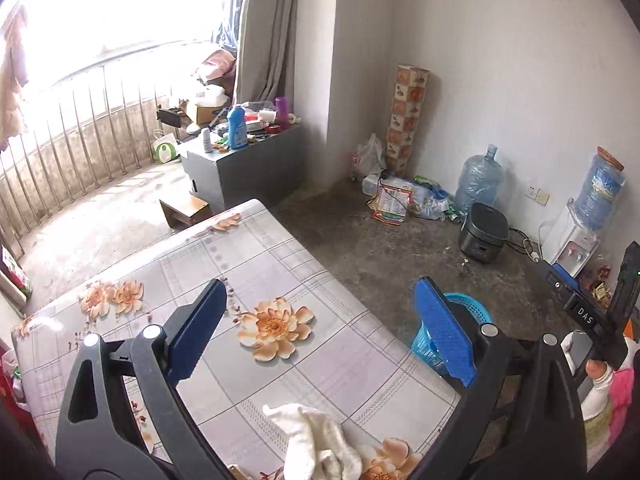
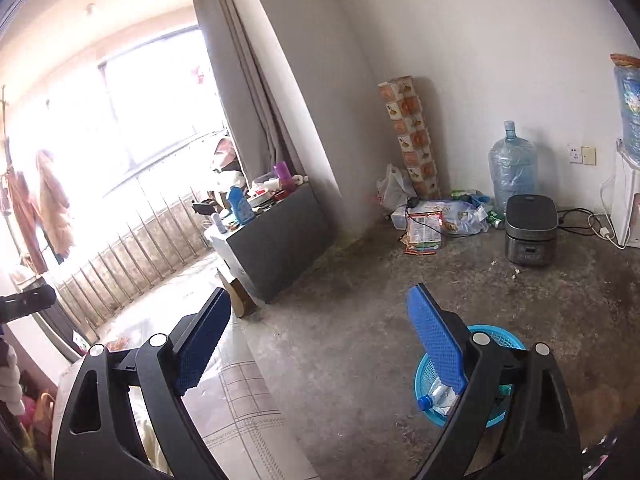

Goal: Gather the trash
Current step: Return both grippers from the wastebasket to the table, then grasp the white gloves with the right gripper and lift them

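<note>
A crumpled white tissue [image 1: 320, 444] lies on the floral tablecloth [image 1: 256, 264] at the table's near edge, low between my left fingers. My left gripper [image 1: 320, 332] is open and empty above the table. A blue mesh trash basket [image 1: 430, 344] stands on the floor off the table's right side. In the right wrist view the basket [image 2: 504, 336] holds a plastic bottle [image 2: 434, 398] with a blue cap. My right gripper [image 2: 320, 344] is open and empty, over the floor between the table corner [image 2: 240, 392] and the basket.
A grey cabinet [image 1: 244, 164] cluttered with bottles stands by the balcony railing. A rice cooker [image 1: 482, 236], water jugs [image 1: 478, 178], a dispenser [image 1: 576, 240] and bags with litter [image 1: 400, 198] line the far wall. A cardboard box [image 1: 186, 208] sits beyond the table.
</note>
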A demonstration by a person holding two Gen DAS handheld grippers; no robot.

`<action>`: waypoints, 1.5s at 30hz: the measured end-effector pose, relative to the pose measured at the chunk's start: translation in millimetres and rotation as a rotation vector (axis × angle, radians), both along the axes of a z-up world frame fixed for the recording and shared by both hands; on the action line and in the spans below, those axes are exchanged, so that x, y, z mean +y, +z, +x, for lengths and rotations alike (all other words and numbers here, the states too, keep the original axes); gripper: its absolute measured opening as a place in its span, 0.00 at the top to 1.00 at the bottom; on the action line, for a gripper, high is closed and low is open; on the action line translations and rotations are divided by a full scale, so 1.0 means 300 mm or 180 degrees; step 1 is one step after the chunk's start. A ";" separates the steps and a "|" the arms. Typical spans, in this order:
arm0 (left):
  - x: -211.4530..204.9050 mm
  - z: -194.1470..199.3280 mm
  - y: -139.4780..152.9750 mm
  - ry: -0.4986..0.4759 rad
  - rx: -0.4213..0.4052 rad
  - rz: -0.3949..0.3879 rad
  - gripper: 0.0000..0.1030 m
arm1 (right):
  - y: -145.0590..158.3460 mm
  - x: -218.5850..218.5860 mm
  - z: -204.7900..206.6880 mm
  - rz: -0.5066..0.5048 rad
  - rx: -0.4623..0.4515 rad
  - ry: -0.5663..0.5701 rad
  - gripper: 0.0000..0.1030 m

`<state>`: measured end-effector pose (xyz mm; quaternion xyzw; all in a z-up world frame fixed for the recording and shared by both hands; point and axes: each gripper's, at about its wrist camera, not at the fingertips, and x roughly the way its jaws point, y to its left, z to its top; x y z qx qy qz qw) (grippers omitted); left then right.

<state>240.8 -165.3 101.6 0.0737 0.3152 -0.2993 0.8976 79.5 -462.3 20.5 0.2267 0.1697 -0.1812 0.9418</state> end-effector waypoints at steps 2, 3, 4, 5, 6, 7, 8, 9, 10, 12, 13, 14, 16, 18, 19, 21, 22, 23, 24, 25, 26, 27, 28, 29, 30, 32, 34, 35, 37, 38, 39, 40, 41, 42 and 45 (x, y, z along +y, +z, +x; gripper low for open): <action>0.117 -0.008 -0.020 0.0177 0.0043 0.0017 0.12 | 0.007 0.066 0.039 0.0117 0.0005 0.0354 0.15; 0.159 -0.014 -0.029 0.0249 0.0063 0.0012 0.12 | 0.004 0.095 0.059 0.0179 0.0026 0.0531 0.15; 0.210 -0.019 -0.042 0.0326 0.0097 0.0007 0.12 | -0.003 0.125 0.077 0.0251 0.0054 0.0683 0.15; 0.254 -0.024 -0.056 0.0406 0.0131 0.0012 0.12 | -0.012 0.150 0.092 0.0323 0.0095 0.0809 0.15; 0.300 -0.032 -0.076 0.0501 0.0162 0.0025 0.12 | -0.022 0.177 0.105 0.0378 0.0150 0.0922 0.15; 0.338 -0.041 -0.091 0.0584 0.0185 0.0033 0.12 | -0.033 0.202 0.118 0.0422 0.0219 0.1028 0.15; 0.376 -0.050 -0.110 0.0653 0.0213 0.0036 0.12 | -0.044 0.228 0.130 0.0463 0.0285 0.1122 0.15; 0.404 -0.058 -0.126 0.0691 0.0244 0.0040 0.12 | -0.055 0.252 0.138 0.0502 0.0339 0.1219 0.15; 0.437 -0.069 -0.149 0.0729 0.0284 0.0052 0.12 | -0.065 0.282 0.145 0.0546 0.0381 0.1332 0.15; 0.475 -0.083 -0.190 0.0793 0.0366 0.0072 0.12 | -0.094 0.323 0.165 0.0671 0.0472 0.1539 0.15; 0.491 -0.096 -0.216 0.0807 0.0430 0.0052 0.12 | -0.109 0.343 0.179 0.0738 0.0532 0.1628 0.15; 0.508 -0.104 -0.237 0.0810 0.0492 0.0020 0.12 | -0.125 0.365 0.190 0.0794 0.0596 0.1709 0.17; 0.536 -0.125 -0.287 0.0814 0.0603 -0.0040 0.12 | -0.158 0.409 0.218 0.0851 0.0750 0.1839 0.20; 0.551 -0.143 -0.333 0.0778 0.0696 -0.0082 0.12 | -0.192 0.458 0.244 0.0859 0.0938 0.1913 0.25; 0.553 -0.151 -0.365 0.0740 0.0776 -0.0073 0.15 | -0.207 0.478 0.253 0.0863 0.1023 0.1958 0.26; 0.542 -0.163 -0.419 0.0692 0.0935 -0.0025 0.19 | -0.235 0.519 0.268 0.0888 0.1166 0.2038 0.29; 0.538 -0.168 -0.441 0.0697 0.0999 -0.0018 0.19 | -0.250 0.532 0.278 0.0883 0.1237 0.2074 0.30; 0.537 -0.174 -0.461 0.0697 0.1075 -0.0034 0.19 | -0.265 0.551 0.285 0.0866 0.1303 0.2087 0.32; 0.534 -0.179 -0.487 0.0693 0.1174 -0.0065 0.19 | -0.279 0.569 0.291 0.0847 0.1368 0.2090 0.35; 0.530 -0.182 -0.508 0.0692 0.1261 -0.0088 0.19 | -0.294 0.582 0.299 0.0834 0.1434 0.2092 0.37; 0.529 -0.185 -0.527 0.0697 0.1341 -0.0108 0.19 | -0.310 0.590 0.315 0.0831 0.1495 0.2094 0.41; 0.526 -0.187 -0.542 0.0691 0.1400 -0.0133 0.19 | -0.323 0.601 0.324 0.0835 0.1546 0.2096 0.45; 0.524 -0.188 -0.555 0.0684 0.1435 -0.0151 0.19 | -0.337 0.610 0.334 0.0848 0.1585 0.2109 0.47; 0.520 -0.189 -0.564 0.0688 0.1448 -0.0159 0.19 | -0.350 0.617 0.343 0.0870 0.1609 0.2131 0.54; 0.517 -0.190 -0.571 0.0686 0.1447 -0.0158 0.19 | -0.368 0.629 0.349 0.0891 0.1645 0.2143 0.63; 0.511 -0.189 -0.580 0.0684 0.1434 -0.0140 0.19 | -0.395 0.640 0.363 0.0906 0.1687 0.2150 0.79; 0.504 -0.182 -0.584 0.0687 0.1417 -0.0114 0.19 | -0.395 0.645 0.362 0.0889 0.1703 0.2146 0.89; 0.495 -0.173 -0.590 0.0689 0.1413 -0.0093 0.19 | -0.395 0.644 0.362 0.0876 0.1703 0.2144 0.91; 0.485 -0.160 -0.599 0.0685 0.1418 -0.0062 0.19 | -0.387 0.633 0.355 0.0816 0.1695 0.2132 0.92; 0.479 -0.155 -0.603 0.0689 0.1415 -0.0047 0.19 | -0.380 0.627 0.351 0.0760 0.1694 0.2104 0.92; 0.472 -0.147 -0.609 0.0695 0.1408 -0.0024 0.19 | -0.375 0.616 0.345 0.0712 0.1697 0.2069 0.92; 0.466 -0.142 -0.612 0.0695 0.1399 -0.0003 0.19 | -0.369 0.601 0.335 0.0683 0.1696 0.2037 0.92; 0.457 -0.139 -0.617 0.0682 0.1393 0.0006 0.19 | -0.363 0.583 0.327 0.0663 0.1695 0.2001 0.92; 0.448 -0.135 -0.624 0.0660 0.1398 0.0010 0.19 | -0.361 0.570 0.318 0.0634 0.1704 0.1957 0.92; 0.418 -0.127 -0.640 0.0620 0.1362 0.0078 0.19 | -0.357 0.523 0.285 0.0589 0.1714 0.1865 0.92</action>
